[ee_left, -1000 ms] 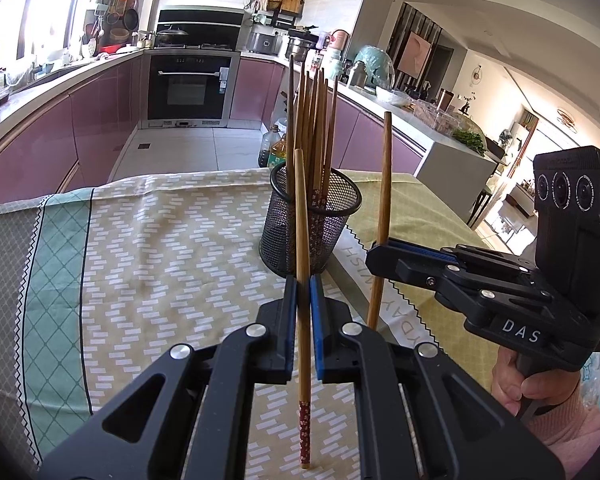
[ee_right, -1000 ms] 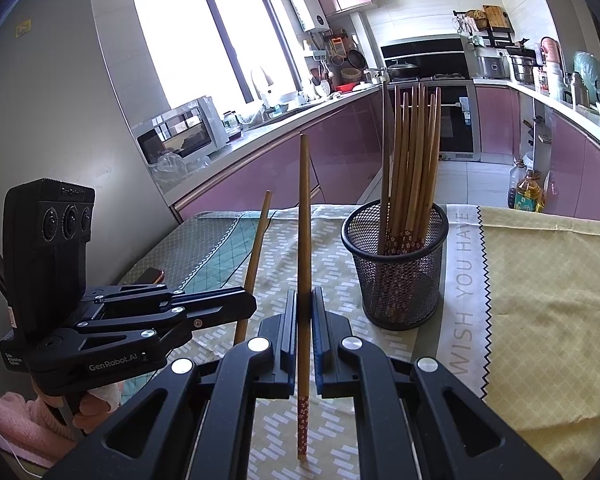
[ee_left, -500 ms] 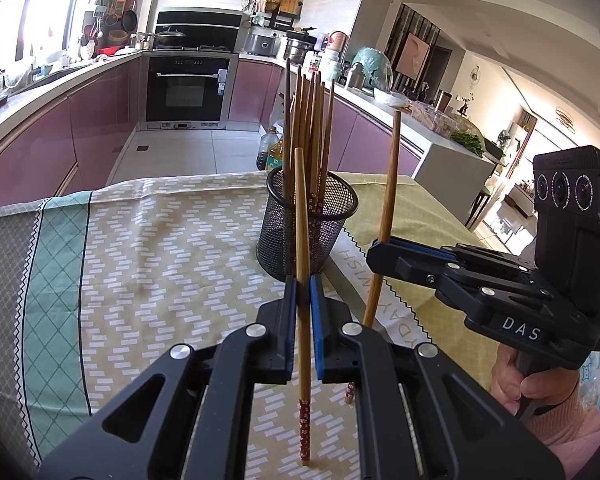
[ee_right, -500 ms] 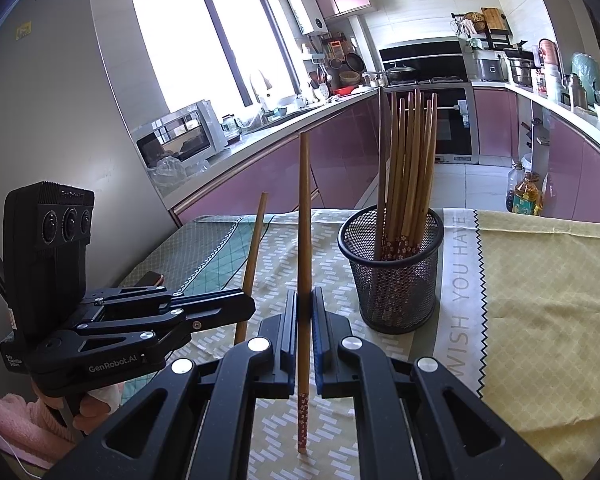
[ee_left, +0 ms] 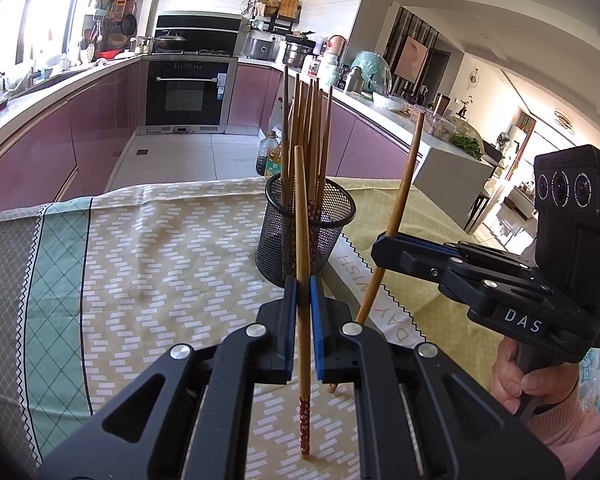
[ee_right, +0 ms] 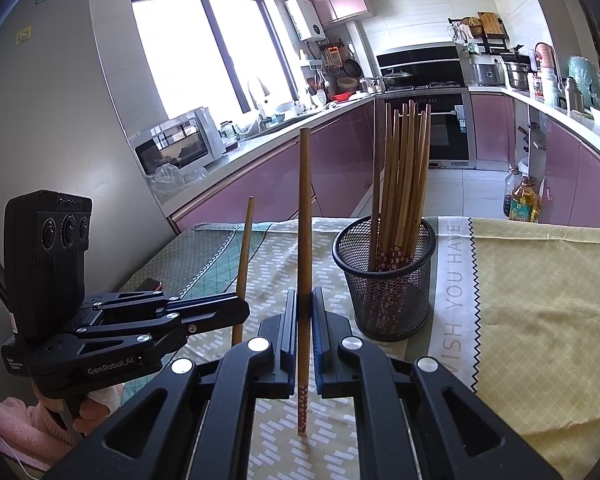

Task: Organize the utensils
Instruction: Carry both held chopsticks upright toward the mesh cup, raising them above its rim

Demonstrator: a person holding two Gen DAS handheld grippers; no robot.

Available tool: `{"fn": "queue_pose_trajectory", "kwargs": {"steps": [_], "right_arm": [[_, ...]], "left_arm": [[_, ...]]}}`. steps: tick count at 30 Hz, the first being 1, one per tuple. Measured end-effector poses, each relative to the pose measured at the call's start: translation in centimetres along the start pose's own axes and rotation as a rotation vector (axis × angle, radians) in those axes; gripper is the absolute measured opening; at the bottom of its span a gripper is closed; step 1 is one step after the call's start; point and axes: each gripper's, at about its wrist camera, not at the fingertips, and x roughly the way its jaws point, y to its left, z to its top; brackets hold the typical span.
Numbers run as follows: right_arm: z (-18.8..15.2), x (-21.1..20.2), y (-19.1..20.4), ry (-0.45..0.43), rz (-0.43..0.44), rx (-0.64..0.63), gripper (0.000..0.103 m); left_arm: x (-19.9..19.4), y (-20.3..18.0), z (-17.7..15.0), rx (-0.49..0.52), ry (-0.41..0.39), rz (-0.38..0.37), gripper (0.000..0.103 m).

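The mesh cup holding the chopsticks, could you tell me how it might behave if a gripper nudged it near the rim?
The mesh cup looks light, being thin open wire. The chopsticks stand far above its rim and lean together, so it is probably top-heavy and may tip. On the tablecloth it might drag the fabric rather than slide.

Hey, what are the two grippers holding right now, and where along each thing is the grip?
Each holds one chopstick. The left gripper clamps its chopstick below mid-length, above the patterned end; the right gripper grips its chopstick likewise.

Clothed table (ee_right: 540, 280), mesh holder (ee_right: 392, 300) on it
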Motion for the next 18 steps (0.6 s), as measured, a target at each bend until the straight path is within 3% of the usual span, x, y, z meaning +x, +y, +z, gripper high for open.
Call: {"fn": "queue_pose_trajectory", "kwargs": {"steps": [18], "right_arm": [[0.60,-0.75,-0.21,-0.027,-0.006,-0.002,0.006]], "left_arm": [[0.00,0.12,0.35,0.004,-0.013,-0.008,0.008]]}}
